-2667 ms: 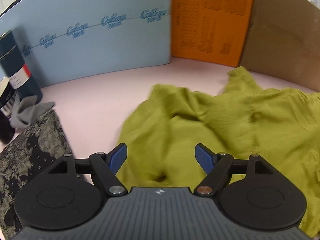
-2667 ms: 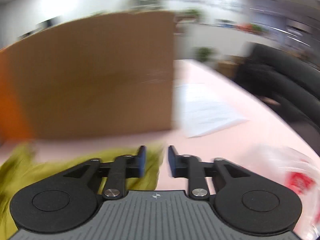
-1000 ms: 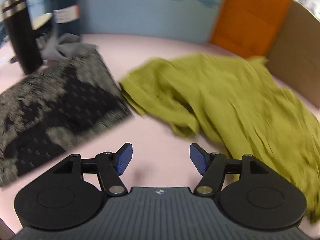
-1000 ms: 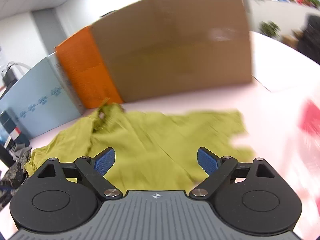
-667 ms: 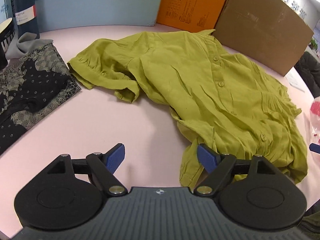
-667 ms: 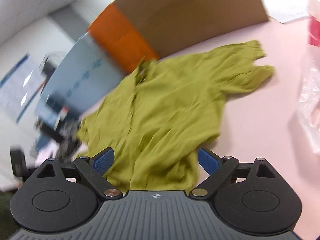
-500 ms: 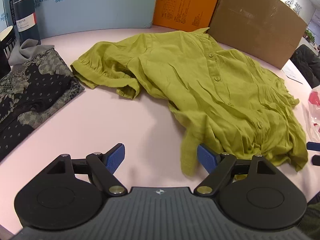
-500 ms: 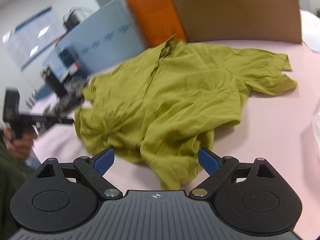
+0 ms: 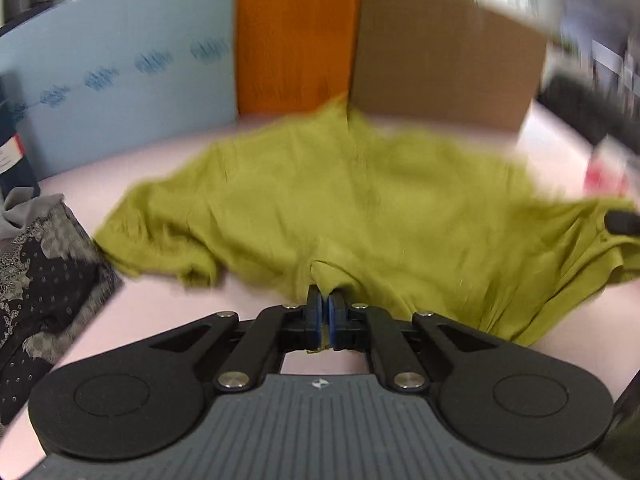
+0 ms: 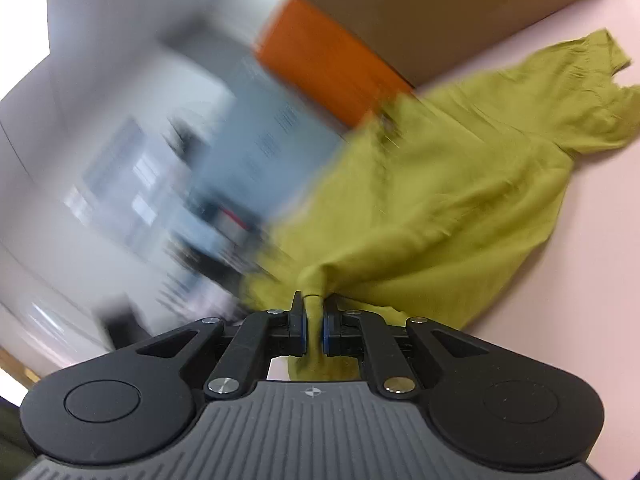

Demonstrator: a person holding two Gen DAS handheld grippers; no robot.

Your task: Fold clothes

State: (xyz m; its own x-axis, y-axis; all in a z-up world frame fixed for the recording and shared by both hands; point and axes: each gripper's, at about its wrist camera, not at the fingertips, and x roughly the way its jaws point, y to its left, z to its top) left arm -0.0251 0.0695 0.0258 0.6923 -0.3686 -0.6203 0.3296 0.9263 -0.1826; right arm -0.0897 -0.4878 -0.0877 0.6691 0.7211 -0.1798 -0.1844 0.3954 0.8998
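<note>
Now your left gripper (image 9: 323, 314) is clamped on a pinch of the olive-green shirt (image 9: 360, 200) at its near hem, and your right gripper (image 10: 314, 326) is clenched on another bunched fold of the same shirt (image 10: 452, 184). It sprawls across the pink table (image 9: 160, 312), its collar toward the orange panel (image 9: 294, 36) and the cardboard sheet (image 9: 448, 60). To the left, just beside a sleeve, lies a black patterned garment (image 9: 44, 288). Both views are blurred by motion.

Olive shirt (image 9: 360, 200) thin crinkled matt cloth; table (image 9: 160, 312) smooth matt pink; lace fabric (image 9: 40, 280) rough
</note>
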